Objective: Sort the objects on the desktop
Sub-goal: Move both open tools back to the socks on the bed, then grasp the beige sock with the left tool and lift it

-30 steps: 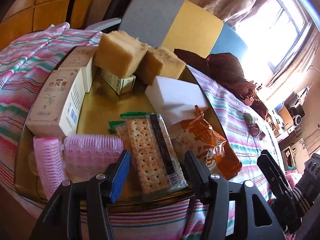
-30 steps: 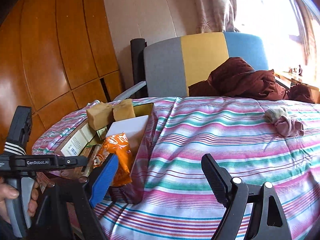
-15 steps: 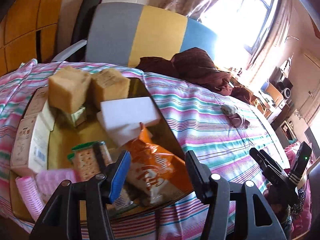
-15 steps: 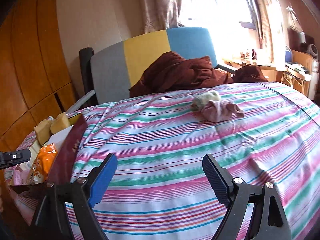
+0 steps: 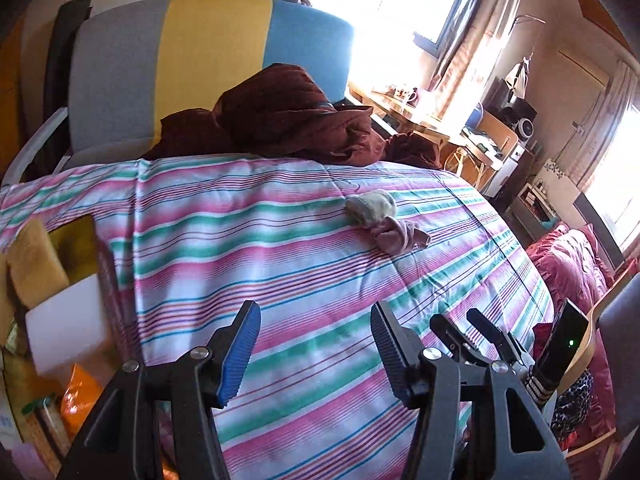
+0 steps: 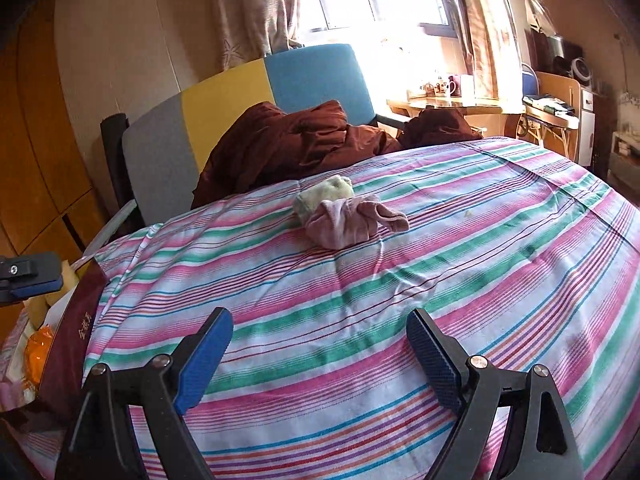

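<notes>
A balled pair of socks, one pale green and one pink (image 5: 382,222) (image 6: 344,212), lies on the striped tablecloth (image 5: 280,264) (image 6: 460,248). My left gripper (image 5: 314,350) is open and empty, hovering over the cloth well short of the socks. My right gripper (image 6: 320,356) is open too, nothing between its fingers, with the socks straight ahead. At the left edge stands a dark red box (image 6: 70,344) holding a white sponge block (image 5: 66,320), a yellow sponge (image 5: 34,268), an orange snack bag (image 5: 80,400) (image 6: 38,350) and crackers (image 5: 44,428).
A grey, yellow and blue chair (image 5: 208,60) (image 6: 240,104) stands behind the table with a dark red garment (image 5: 288,120) (image 6: 296,144) heaped on it. The right gripper's body (image 5: 500,344) shows low right in the left wrist view. Furniture and a window lie beyond.
Both views have swung right, away from the box of items toward the socks. The box has slid to the left edge. Both grippers stayed open and empty.
</notes>
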`<state>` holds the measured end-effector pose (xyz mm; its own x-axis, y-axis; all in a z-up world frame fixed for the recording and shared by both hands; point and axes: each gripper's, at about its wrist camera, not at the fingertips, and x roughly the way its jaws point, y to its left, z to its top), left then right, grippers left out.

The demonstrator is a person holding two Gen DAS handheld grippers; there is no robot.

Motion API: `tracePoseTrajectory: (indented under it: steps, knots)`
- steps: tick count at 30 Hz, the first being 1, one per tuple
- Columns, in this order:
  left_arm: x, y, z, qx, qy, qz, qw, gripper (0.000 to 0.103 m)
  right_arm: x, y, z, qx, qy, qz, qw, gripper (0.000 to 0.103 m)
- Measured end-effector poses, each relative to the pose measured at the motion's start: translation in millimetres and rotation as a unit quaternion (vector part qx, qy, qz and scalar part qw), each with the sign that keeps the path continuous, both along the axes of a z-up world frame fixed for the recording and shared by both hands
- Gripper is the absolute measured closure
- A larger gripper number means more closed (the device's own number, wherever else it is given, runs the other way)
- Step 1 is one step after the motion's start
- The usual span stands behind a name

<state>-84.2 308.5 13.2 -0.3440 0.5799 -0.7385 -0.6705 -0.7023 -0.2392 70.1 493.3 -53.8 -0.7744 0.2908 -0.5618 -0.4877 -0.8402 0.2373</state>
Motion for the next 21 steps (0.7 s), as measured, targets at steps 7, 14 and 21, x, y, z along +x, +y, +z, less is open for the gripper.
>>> tracePoseTrajectory:
  steps: [7, 14, 21]
  knots:
    - [-24, 92, -12, -0.048, 0.019, -0.054, 0.9972, 0.044, 2, 21, -10, -0.071, 0.052, 0.022, 0.996, 0.014]
    - [-61, 168, -33, -0.064, -0.007, -0.095, 0.9934, 0.044, 7, 40, -28, -0.153, 0.094, 0.042, 0.983, 0.014]
    - [-83, 225, -48, -0.067, -0.006, -0.123, 0.9901, 0.036, 7, 44, -31, -0.175, 0.112, 0.055, 0.977, 0.012]
